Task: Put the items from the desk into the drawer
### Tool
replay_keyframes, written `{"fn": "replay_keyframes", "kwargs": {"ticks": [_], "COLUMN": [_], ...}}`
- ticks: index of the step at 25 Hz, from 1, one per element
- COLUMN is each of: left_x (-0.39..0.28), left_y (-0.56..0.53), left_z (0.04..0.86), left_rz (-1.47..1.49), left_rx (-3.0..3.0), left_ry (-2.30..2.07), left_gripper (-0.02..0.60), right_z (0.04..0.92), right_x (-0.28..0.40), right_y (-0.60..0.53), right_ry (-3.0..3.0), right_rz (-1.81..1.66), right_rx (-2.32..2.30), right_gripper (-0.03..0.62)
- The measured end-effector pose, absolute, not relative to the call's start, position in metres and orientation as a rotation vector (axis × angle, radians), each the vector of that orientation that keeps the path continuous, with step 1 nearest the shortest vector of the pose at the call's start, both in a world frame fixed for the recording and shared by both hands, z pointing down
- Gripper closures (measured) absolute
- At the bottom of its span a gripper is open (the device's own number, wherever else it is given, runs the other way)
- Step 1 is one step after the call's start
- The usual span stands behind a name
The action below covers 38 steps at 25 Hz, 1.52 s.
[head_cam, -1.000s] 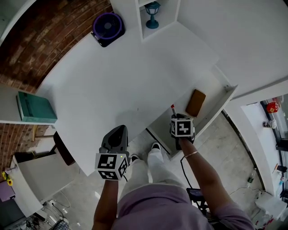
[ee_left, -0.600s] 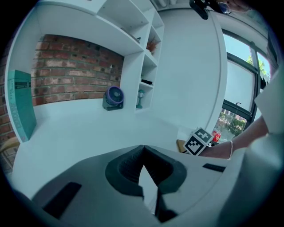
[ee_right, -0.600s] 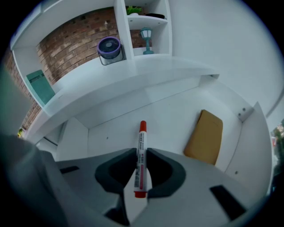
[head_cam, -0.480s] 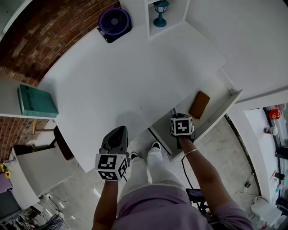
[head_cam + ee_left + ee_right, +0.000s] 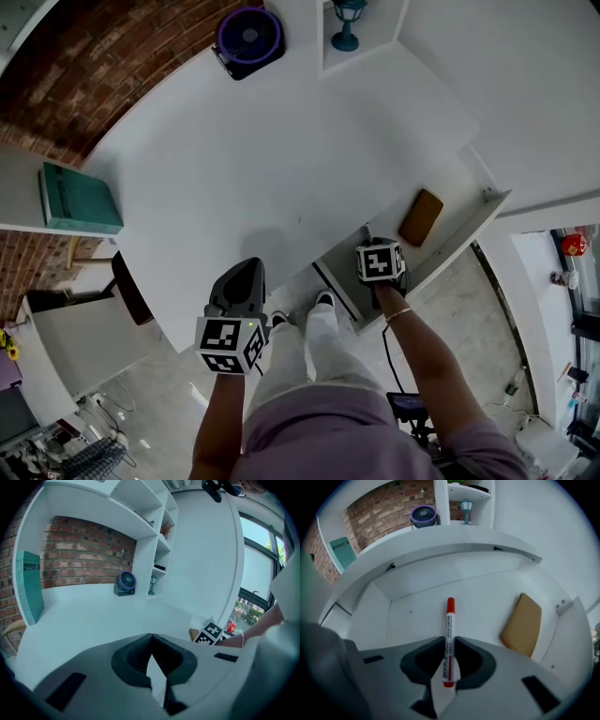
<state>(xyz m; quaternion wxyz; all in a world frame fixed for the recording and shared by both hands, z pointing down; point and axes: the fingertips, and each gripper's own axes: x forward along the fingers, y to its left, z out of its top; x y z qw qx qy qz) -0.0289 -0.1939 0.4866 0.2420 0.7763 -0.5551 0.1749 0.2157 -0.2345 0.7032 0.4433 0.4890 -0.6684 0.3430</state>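
Note:
A white marker with a red cap (image 5: 449,634) sticks out forward between the jaws of my right gripper (image 5: 449,645), which is shut on it. That gripper (image 5: 373,246) points steeply down into the open white drawer (image 5: 455,239) at the desk's front right. A flat brown case (image 5: 421,217) lies on the drawer floor (image 5: 417,606), to the right of the marker, and shows as the brown case (image 5: 522,624) in the right gripper view. My left gripper (image 5: 246,281) hangs at the desk's front edge; its jaws (image 5: 151,641) meet with nothing between them.
The white desk top (image 5: 262,159) carries a purple fan (image 5: 249,36) at the back. A small teal lamp (image 5: 347,23) stands in a shelf niche. A teal book (image 5: 80,199) sits on a side shelf at the left. My legs and shoes are below the desk edge.
My right gripper has sunk a little into the drawer with the marker; its red tip no longer shows in the head view. The left gripper has stayed put.

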Motion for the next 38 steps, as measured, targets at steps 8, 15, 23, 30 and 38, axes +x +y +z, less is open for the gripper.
{"fn": "replay_keyframes", "kwargs": {"ticks": [8, 15, 23, 30, 38], "left_x": [-0.031, -0.033, -0.039, -0.042, -0.043], "left_y": [-0.194, -0.193, -0.190, -0.186, -0.179], "left_z": [0.488, 0.488, 0.489, 0.486, 0.483], "left_rz": [0.476, 0.476, 0.469, 0.459, 0.443], "left_rx": [2.119, 2.119, 2.116, 2.123, 2.141], "left_ry": [-1.526, -1.523, -1.528, -1.528, -1.521], "left_gripper": [0.581, 0.581, 0.581, 0.581, 0.581], "right_z": [0.705, 0.704, 0.706, 0.696, 0.667], "right_x": [0.214, 0.215, 0.216, 0.213, 0.205], "right_y": [-0.235, -0.235, -0.232, -0.238, -0.238], "right_ry": [-1.654, -1.651, -1.634, -1.670, -1.758], "right_rz": [0.858, 0.841, 0.818, 0.798, 0.768], "right_rx": [1.214, 1.228, 1.233, 1.284, 1.363], "right_gripper": [0.516, 0.513, 0.508, 0.494, 0.494]}}
